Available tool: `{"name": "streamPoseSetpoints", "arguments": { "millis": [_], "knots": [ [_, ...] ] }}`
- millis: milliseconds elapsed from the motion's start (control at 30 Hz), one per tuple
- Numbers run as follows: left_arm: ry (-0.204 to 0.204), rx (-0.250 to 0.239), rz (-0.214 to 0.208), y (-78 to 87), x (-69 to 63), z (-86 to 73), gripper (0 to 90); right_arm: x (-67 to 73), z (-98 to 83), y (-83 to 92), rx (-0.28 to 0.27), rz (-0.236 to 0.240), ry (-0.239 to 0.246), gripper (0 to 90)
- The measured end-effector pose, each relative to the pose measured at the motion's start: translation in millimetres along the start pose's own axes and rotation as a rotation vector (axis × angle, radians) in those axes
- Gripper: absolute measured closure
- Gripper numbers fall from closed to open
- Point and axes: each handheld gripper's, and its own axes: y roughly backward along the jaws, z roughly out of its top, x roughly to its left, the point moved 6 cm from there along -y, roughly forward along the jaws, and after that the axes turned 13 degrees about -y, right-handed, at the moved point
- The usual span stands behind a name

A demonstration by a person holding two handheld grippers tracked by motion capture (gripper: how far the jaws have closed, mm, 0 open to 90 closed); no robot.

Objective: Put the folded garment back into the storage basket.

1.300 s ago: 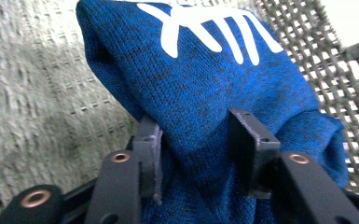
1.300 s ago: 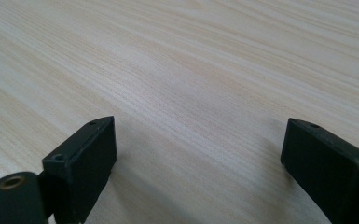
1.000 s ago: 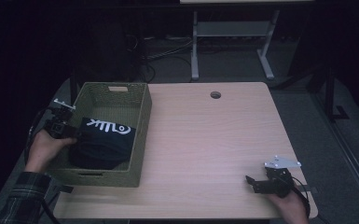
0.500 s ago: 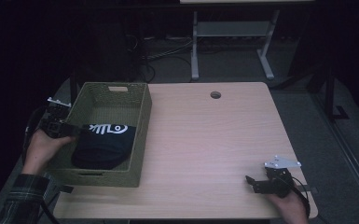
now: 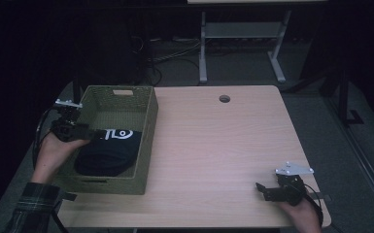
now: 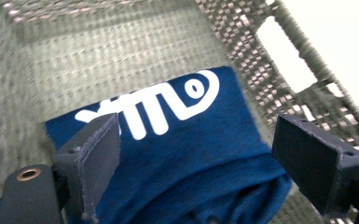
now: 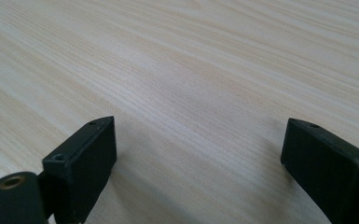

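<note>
A folded dark blue garment (image 5: 108, 150) with white lettering lies inside the green woven basket (image 5: 148, 131) at the table's left. My left gripper (image 5: 90, 132) hovers over the basket's left rim; its jaws have just been opening and now stand wide apart. In the left gripper view the blue garment (image 6: 186, 154) lies below the left gripper (image 6: 196, 158), and neither pad touches it. The right gripper (image 5: 263, 190) rests low over the table's front right corner. Its jaws are open over bare wood, as the right gripper view shows around the right gripper (image 7: 198, 161).
The wooden table (image 5: 223, 145) has a round cable hole (image 5: 224, 99) near its far edge. Beyond the table stands a metal desk frame (image 5: 238, 43) on a dark floor with cables. The basket's wall (image 6: 279, 70) has a handle slot.
The left gripper let go of the blue garment, opened and drew back to the left and upward. The garment settled flatter in the basket. The right gripper has not moved.
</note>
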Motion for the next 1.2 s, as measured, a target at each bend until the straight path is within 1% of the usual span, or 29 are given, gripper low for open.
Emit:
{"name": "streamPoseSetpoints", "arguments": {
  "millis": [167,200,233,367,500,733,767,867,933,1000,1067,1200],
  "knots": [
    [-0.015,-0.044,-0.017,-3.5,-15.4,8.8,14.5,0.0,0.0,0.0,0.000,0.000,0.000,10.0],
    [-0.019,-0.052,-0.016,-5.6,-21.2,11.7,14.4,0.0,0.0,0.0,0.000,0.000,0.001,10.1],
    [-0.024,-0.054,-0.017,-6.6,-24.4,13.0,14.4,0.0,0.0,0.0,0.000,0.000,0.000,10.0],
    [-0.051,-0.072,-0.048,-13.0,-43.6,21.7,13.6,0.0,0.0,0.0,0.000,0.000,0.000,10.1],
    [-0.080,-0.097,-0.066,-16.0,-60.6,30.7,13.6,0.1,0.0,0.0,0.000,0.000,0.000,10.1],
    [-0.138,-0.127,-0.116,-23.1,-95.9,49.2,13.6,0.0,0.0,0.0,0.000,0.000,0.000,10.1],
    [-0.136,-0.134,-0.121,-24.5,-99.5,51.0,13.6,0.0,0.0,0.0,0.000,0.000,0.000,10.0],
    [-0.149,-0.150,-0.145,-31.8,-114.7,56.9,13.6,0.0,0.1,0.0,0.000,0.000,0.001,10.0],
    [-0.169,-0.149,-0.157,-36.9,-123.5,58.8,13.6,-0.2,0.2,0.0,-0.002,-0.001,0.003,10.1],
    [-0.181,-0.151,-0.178,-44.3,-135.1,61.3,13.6,0.0,0.1,0.0,-0.001,0.000,0.001,10.1],
    [-0.187,-0.151,-0.189,-49.9,-143.7,63.3,13.6,0.0,0.1,0.0,-0.001,0.000,0.001,10.0],
    [-0.217,-0.146,-0.217,-63.3,-162.4,67.5,13.6,0.0,0.1,0.0,-0.001,0.000,0.001,10.0]
  ]
}}
